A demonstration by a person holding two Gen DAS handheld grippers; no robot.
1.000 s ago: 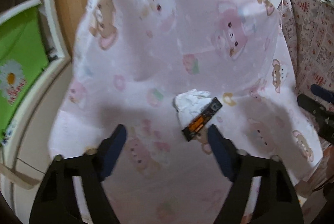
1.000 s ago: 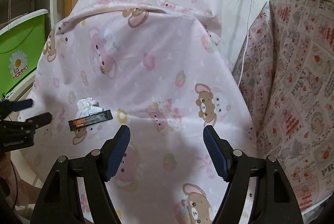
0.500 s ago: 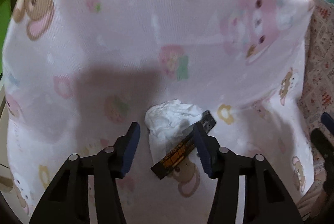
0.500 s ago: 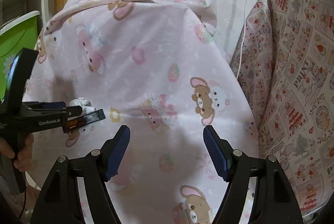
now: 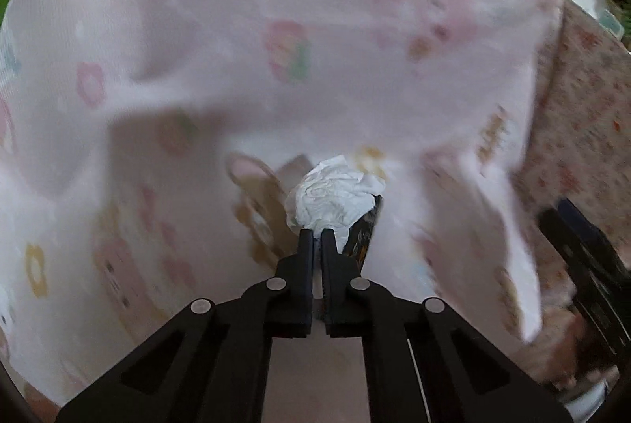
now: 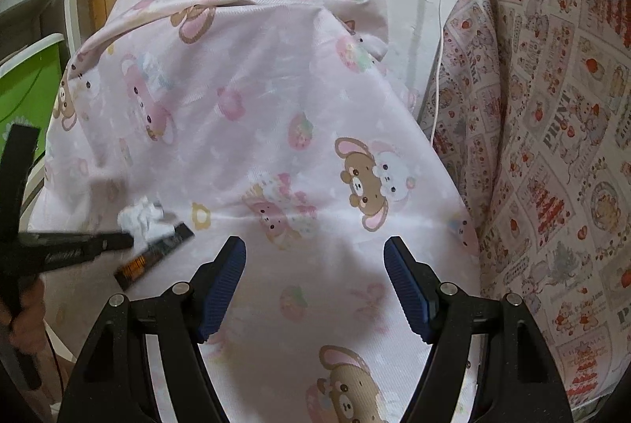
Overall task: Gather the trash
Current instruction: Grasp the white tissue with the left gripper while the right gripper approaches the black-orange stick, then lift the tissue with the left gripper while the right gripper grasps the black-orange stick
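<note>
**White tissue pinched on the pink bedsheet**

Crumpled white tissue (image 5: pixel 335 200) gripped at its near edge by the left gripper (image 5: pixel 316 237), jaws just clamped together on it. Lying partly under the tissue, a black-and-orange wrapper (image 6: pixel 154 252), on the pink bear-print sheet (image 6: pixel 276 115). Right gripper (image 6: pixel 314 283) hovering above bare sheet, jaws spread wide, nothing between them. Beside the sheet, a strawberry-print quilt (image 6: pixel 552 146).

one crumpled tissue (image 5: pixel 335 200), one dark wrapper (image 6: pixel 154 255), two grippers
</note>
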